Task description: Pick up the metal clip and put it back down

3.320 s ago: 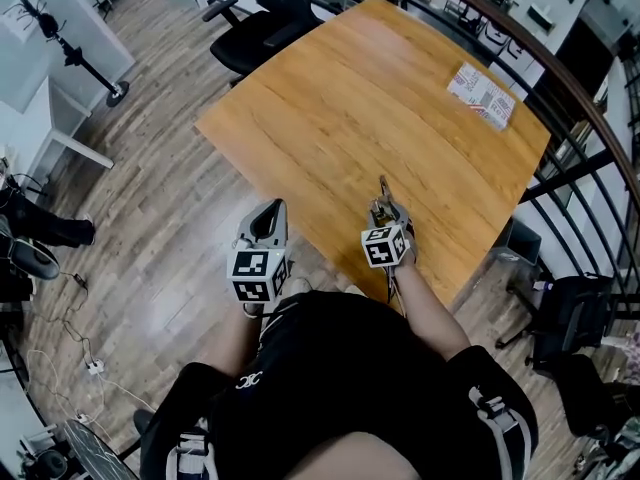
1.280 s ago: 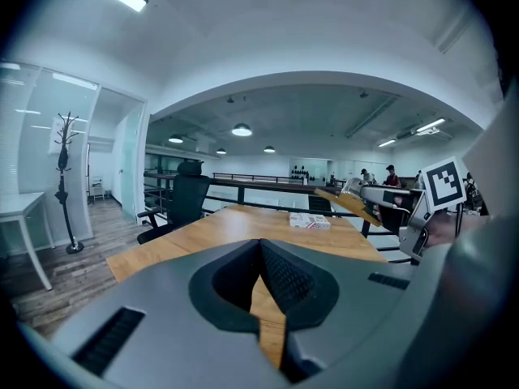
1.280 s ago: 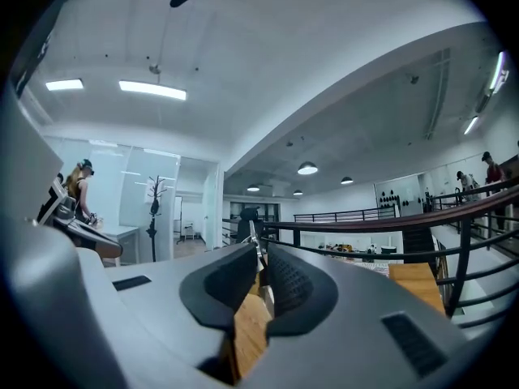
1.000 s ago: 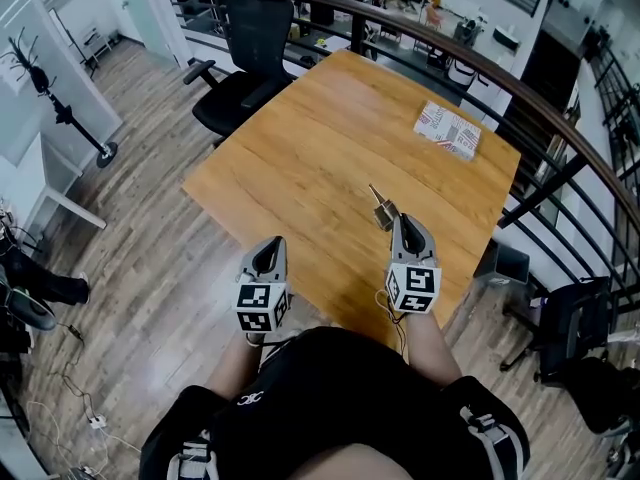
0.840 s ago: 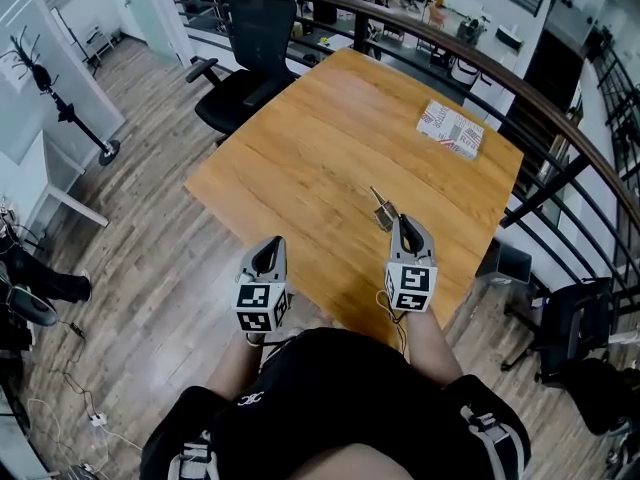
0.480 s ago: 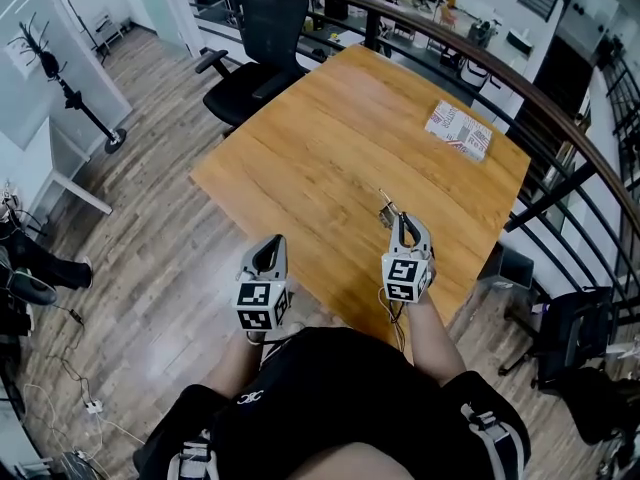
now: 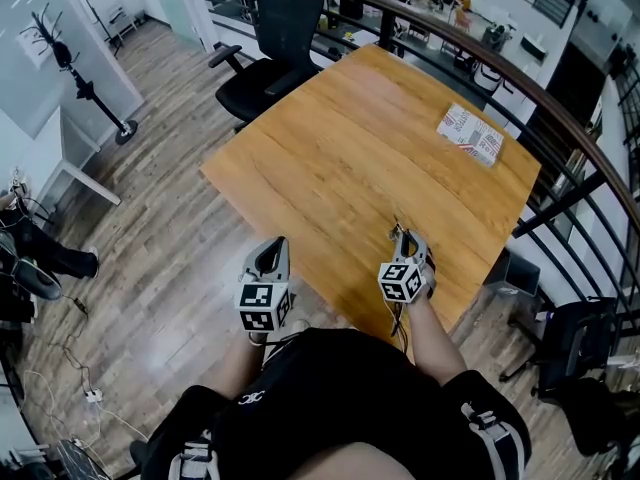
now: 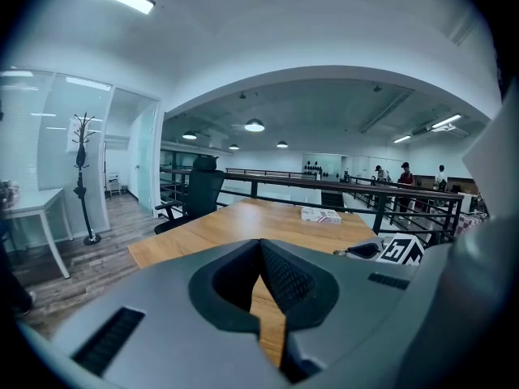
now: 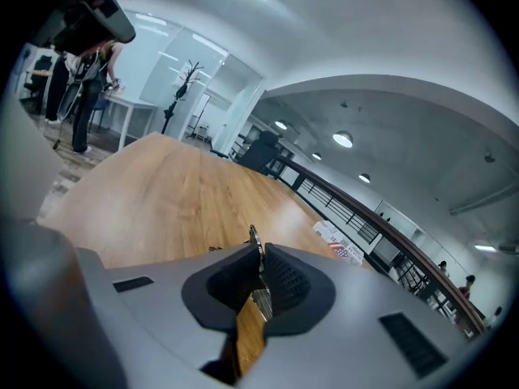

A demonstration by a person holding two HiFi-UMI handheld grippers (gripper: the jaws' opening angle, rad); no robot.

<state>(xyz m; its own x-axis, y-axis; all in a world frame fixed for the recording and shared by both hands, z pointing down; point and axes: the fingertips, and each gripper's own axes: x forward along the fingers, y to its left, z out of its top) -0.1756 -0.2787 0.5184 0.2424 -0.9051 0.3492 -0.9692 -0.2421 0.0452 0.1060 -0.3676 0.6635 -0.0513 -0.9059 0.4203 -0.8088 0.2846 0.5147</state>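
Note:
The metal clip point(image 7: 397, 229) is a small silver spring clip. It sits pinched between the pads of my right gripper point(image 7: 402, 236), over the near right part of the wooden table point(image 7: 330, 158). In the right gripper view the clip point(image 9: 258, 275) stands upright between the shut jaws, its loop poking out above them. My left gripper point(image 7: 270, 245) hangs beside the table's near edge, over the floor. Its jaws point(image 8: 260, 298) are shut with nothing between them.
A red and white packet point(image 7: 470, 134) lies at the table's far right corner. A black office chair point(image 7: 275, 38) stands at the far left side. A dark railing point(image 7: 560, 128) runs behind and to the right of the table. A coat stand point(image 7: 85, 78) is on the left.
My right gripper has drawn back toward the table's near edge with the clip still in its jaws, and its marker cube has turned. The left gripper has stayed put.

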